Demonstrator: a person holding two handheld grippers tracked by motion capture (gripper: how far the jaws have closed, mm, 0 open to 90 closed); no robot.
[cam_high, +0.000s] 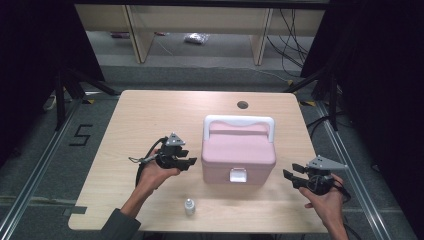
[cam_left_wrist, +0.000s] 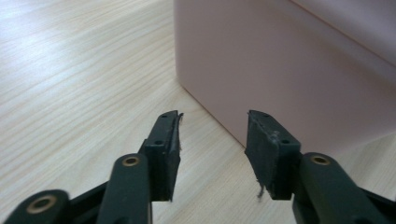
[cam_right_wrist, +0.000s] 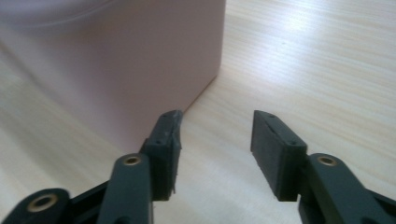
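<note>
The pink plastic box with white handle (cam_left_wrist: 289, 65) is cut off at twelve and three o'clock in the left gripper view, blurred in the right gripper view.

The small clear bottle (cam_high: 189, 205) is too small to read.

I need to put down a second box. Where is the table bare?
Bare: the far left, between the pink box and the table edge, and the near-right strip. Crowded: beside the box, where each hand-held gripper, left and right, sits, and around the small bottle.

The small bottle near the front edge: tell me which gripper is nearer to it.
Left. The left gripper hovers just behind the small bottle, beside the pink box; the right gripper is across the table, beyond the box's other side.
</note>
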